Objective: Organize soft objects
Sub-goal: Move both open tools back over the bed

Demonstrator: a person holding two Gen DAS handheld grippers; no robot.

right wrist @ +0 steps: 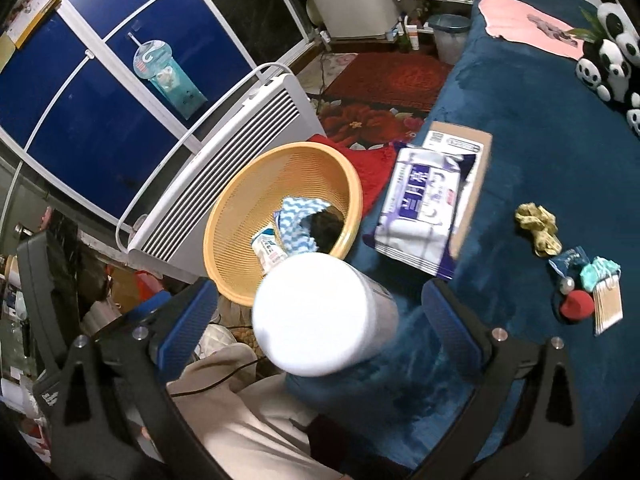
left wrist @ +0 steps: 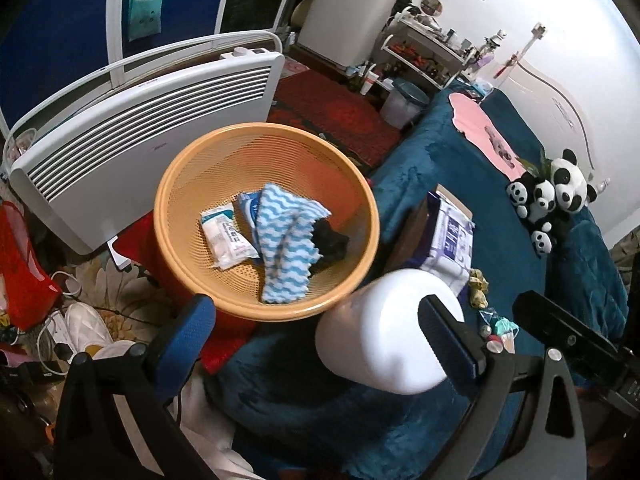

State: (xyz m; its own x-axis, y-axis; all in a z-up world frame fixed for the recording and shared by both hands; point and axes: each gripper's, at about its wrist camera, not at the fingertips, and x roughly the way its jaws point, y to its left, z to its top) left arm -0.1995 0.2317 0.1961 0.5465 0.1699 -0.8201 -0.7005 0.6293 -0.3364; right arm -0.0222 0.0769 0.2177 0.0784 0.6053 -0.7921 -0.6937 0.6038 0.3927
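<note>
An orange mesh basket (left wrist: 224,300) (right wrist: 240,200) stands beside the blue bed. It holds a blue-white wavy cloth (left wrist: 284,244) (right wrist: 298,224), white tissue packs (left wrist: 226,238) and a dark item (left wrist: 330,240). A white cylindrical roll (left wrist: 384,332) (right wrist: 320,316) sits between the fingers of both grippers; I cannot tell what supports it. My left gripper (left wrist: 316,340) is open, its right finger (left wrist: 448,340) against the roll. My right gripper (right wrist: 320,320) is open around the roll, fingers apart from it. A purple-white wipes pack (right wrist: 420,208) (left wrist: 450,240) lies on a cardboard box (right wrist: 472,184).
A white panel heater (left wrist: 140,132) (right wrist: 224,176) stands behind the basket. On the blue blanket (right wrist: 540,140) lie a yellow-green scrunchie (right wrist: 538,226), a red sponge (right wrist: 576,306), cotton swabs (right wrist: 608,308), a pink cloth (right wrist: 528,24) and panda plushes (left wrist: 548,192). Shoes and cables clutter the floor (left wrist: 80,320).
</note>
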